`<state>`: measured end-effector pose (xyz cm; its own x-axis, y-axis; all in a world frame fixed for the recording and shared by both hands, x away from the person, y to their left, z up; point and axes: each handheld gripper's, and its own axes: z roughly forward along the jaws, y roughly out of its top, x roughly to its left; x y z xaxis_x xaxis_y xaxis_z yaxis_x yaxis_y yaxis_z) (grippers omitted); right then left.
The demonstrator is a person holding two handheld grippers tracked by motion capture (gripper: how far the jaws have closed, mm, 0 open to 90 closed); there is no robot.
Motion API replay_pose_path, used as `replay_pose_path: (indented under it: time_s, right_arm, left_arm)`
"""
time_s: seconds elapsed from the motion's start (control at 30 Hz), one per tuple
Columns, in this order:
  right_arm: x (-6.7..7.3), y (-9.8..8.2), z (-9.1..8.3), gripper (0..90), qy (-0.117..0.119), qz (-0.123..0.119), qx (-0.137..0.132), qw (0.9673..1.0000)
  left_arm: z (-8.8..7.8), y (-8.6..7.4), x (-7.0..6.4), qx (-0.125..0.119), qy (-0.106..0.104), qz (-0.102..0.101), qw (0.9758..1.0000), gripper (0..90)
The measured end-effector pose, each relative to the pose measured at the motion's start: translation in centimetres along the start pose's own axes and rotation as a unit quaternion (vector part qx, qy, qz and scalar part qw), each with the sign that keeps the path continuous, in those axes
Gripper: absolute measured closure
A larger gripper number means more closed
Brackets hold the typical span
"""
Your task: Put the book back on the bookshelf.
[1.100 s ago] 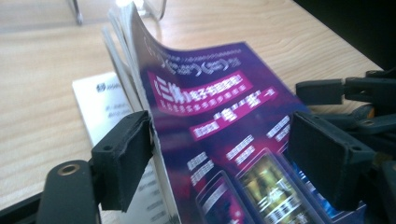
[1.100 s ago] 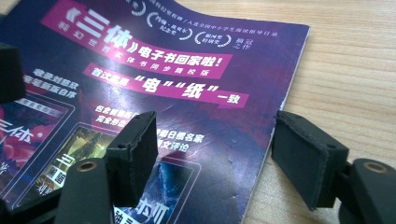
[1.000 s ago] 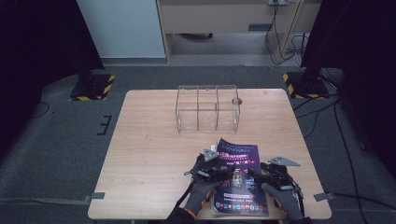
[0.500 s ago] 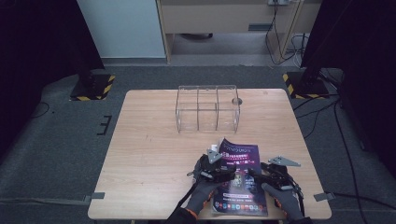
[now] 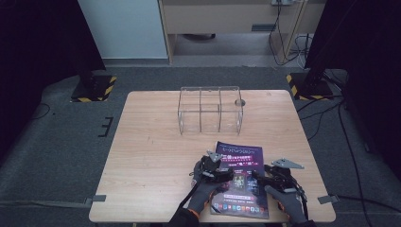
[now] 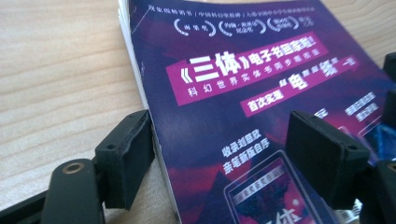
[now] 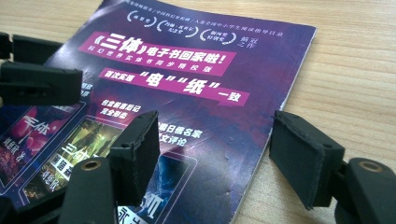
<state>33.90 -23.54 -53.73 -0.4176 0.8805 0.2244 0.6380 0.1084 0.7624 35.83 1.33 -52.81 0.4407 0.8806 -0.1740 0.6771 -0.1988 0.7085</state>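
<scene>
The purple book [image 5: 241, 178] lies flat near the bench's [image 5: 151, 156] front edge, long axis running front to back, each long side edge between open fingers: left gripper [image 6: 219, 156] astride the spine, right gripper [image 7: 215, 158] astride the page edge.

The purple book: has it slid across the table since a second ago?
No. The purple book lies where it did, as far below the clear plastic organizer and at the same slant to the table's near edge.
</scene>
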Motion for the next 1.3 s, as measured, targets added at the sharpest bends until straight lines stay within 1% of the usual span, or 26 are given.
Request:
replay_pose_path:
  time_s: [0.13, 0.17, 0.2, 0.23, 0.27, 0.3, 0.33, 0.4, 0.43, 0.5, 0.57, 0.7, 0.8, 0.9, 1.0, 1.07, 1.13, 1.17, 1.23, 1.27, 1.3]
  right_arm:
    - [-0.1, 0.0, 0.0, 32.9, 0.003, 0.001, 0.001, 1.0]
    - [-0.1, 0.0, 0.0, 32.9, 0.003, 0.001, 0.001, 1.0]
    - [-0.1, 0.0, -0.1, 32.9, 0.005, 0.002, 0.001, 1.0]
    - [-0.1, 0.0, 0.0, 32.9, 0.004, 0.0, -0.001, 1.0]
    - [-0.2, 0.0, 0.0, 32.9, 0.005, 0.002, -0.001, 1.0]
    - [-0.2, 0.0, 0.0, 32.9, 0.005, 0.001, -0.001, 1.0]
    - [-0.2, 0.0, 0.0, 32.9, 0.005, 0.002, 0.0, 1.0]
    - [-0.2, 0.0, -0.1, 32.9, 0.006, 0.004, 0.0, 1.0]
    - [-0.2, 0.0, -0.1, 32.9, 0.006, 0.004, -0.001, 1.0]
    - [-0.1, 0.0, -0.1, 32.9, 0.006, 0.005, 0.0, 1.0]
    - [-0.2, 0.0, -0.1, 32.9, 0.006, 0.006, 0.0, 1.0]
    - [-0.2, 0.0, -0.1, 32.9, 0.006, 0.008, -0.001, 0.9999]
    - [-0.2, 0.0, -0.1, 32.9, 0.005, 0.008, -0.001, 1.0]
    - [-0.2, 0.0, -0.1, 32.8, 0.004, 0.008, -0.001, 1.0]
    - [-0.3, 0.0, -0.1, 32.7, 0.002, 0.012, -0.004, 0.9999]
    - [-0.3, 0.0, -0.1, 32.6, 0.0, 0.013, -0.004, 0.9999]
    - [-0.4, 0.0, -0.1, 32.6, -0.002, 0.012, -0.003, 0.9999]
    - [-0.4, 0.0, -0.1, 32.5, -0.003, 0.013, -0.004, 0.9999]
    - [-0.4, 0.0, -0.1, 32.6, -0.003, 0.013, -0.003, 0.9999]
    - [-0.4, 0.0, -0.1, 32.6, -0.003, 0.011, -0.004, 0.9999]
    - [-0.5, 0.0, -0.1, 32.6, -0.002, 0.011, -0.004, 0.9999]
  left_arm:
    - [0.0, 0.0, -0.1, 0.004, 0.007, 0.013, 0.9999, 23.0]
    - [-0.1, -0.1, -0.3, 0.01, 0.014, 0.012, 0.9998, 23.6]
    - [0.0, -0.1, -0.4, 0.009, 0.021, 0.019, 0.9996, 24.0]
    - [0.1, -0.2, -0.4, 0.006, 0.024, 0.024, 0.9994, 22.9]
    - [0.1, -0.2, -0.3, 0.005, 0.026, 0.021, 0.9994, 21.1]
    - [0.1, -0.1, -0.3, 0.003, 0.033, 0.018, 0.9993, 21.0]
    - [0.2, -0.1, -0.3, 0.001, 0.034, 0.018, 0.9993, 20.8]
    - [0.3, -0.3, -0.4, -0.005, 0.031, 0.021, 0.9993, 20.5]
    - [0.3, -0.3, -0.6, -0.005, 0.022, 0.033, 0.9992, 20.8]
    - [0.4, -0.5, -0.9, -0.007, 0.025, 0.032, 0.9992, 17.9]
    - [0.5, -0.6, -1.1, -0.009, 0.025, 0.036, 0.999, 14.2]
    - [0.4, -0.6, -1.3, -0.004, 0.029, 0.034, 0.999, 14.1]
    - [0.4, -0.3, -1.3, 0.009, 0.03, 0.033, 0.999, 14.2]
    - [0.3, -0.2, -1.4, 0.013, 0.032, 0.027, 0.999, 15.7]
    - [-0.2, -0.3, -1.2, 0.02, 0.027, 0.026, 0.9991, 21.5]
    - [-0.6, -0.5, -1.1, 0.02, 0.019, 0.021, 0.9994, 27.3]
    - [-0.9, -0.6, -0.9, 0.02, 0.009, 0.019, 0.9996, 31.0]
    - [-0.9, -0.7, -0.5, 0.012, -0.004, 0.011, 0.9999, 32.3]
    - [-1.1, -0.7, -0.1, 0.01, -0.022, -0.014, 0.9996, 33.0]
    - [-1.1, -0.8, 0.0, 0.007, -0.027, -0.017, 0.9995, 33.0]
    - [-1.1, -0.8, 0.0, 0.007, -0.026, -0.018, 0.9995, 32.9]
